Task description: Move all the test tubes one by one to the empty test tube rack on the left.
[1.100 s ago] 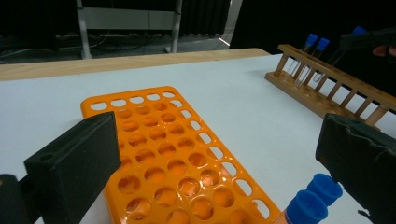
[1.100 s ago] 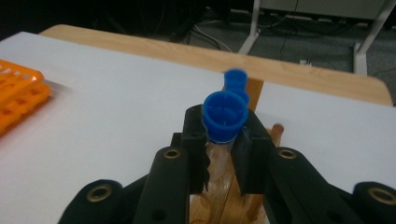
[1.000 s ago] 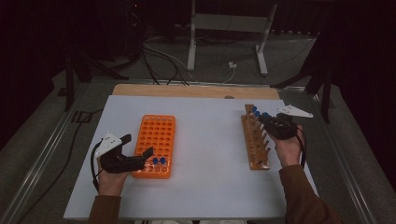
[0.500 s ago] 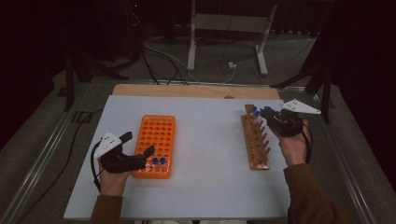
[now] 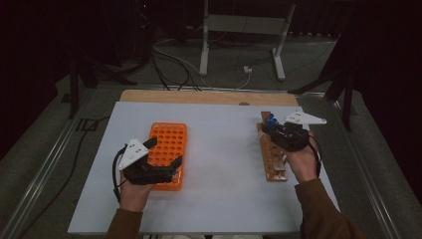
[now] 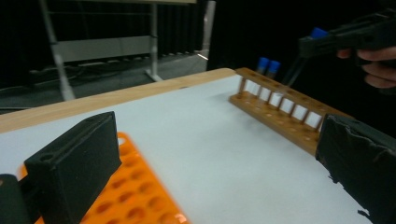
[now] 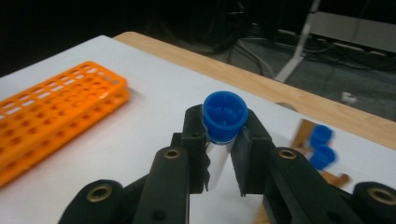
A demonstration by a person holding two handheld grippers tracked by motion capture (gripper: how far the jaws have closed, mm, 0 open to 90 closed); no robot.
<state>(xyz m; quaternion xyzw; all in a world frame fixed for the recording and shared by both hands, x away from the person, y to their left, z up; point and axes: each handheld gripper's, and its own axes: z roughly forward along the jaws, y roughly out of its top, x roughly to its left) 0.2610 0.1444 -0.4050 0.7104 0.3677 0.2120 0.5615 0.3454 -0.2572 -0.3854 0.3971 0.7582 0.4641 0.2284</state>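
Note:
My right gripper [image 5: 271, 128] [image 7: 224, 133] is shut on a clear test tube with a blue cap [image 7: 225, 112]. It holds the tube upright just above the far end of a wooden tube rack [image 5: 272, 158] [image 6: 285, 109]. Two more blue-capped tubes [image 6: 268, 65] [image 7: 322, 145] stand in that rack's far end. My left gripper [image 5: 165, 151] [image 6: 219, 140] hovers open over the near right part of an orange tube rack [image 5: 168, 137] [image 6: 133, 198] [image 7: 51, 116], with nothing between its jaws. In the left gripper view the right gripper [image 6: 345, 37] shows with its tube [image 6: 292, 74] hanging below it.
Both racks stand on a white tabletop [image 5: 224, 164] with a wooden strip [image 5: 199, 97] along its far edge. A metal stand [image 5: 239, 30] and cables [image 5: 169, 59] lie on the floor beyond it. White board stretches between the two racks.
Both hands have risen. The right gripper, still shut on the tube, has lifted above the wooden rack. The left gripper has moved up and over the orange rack's near right corner.

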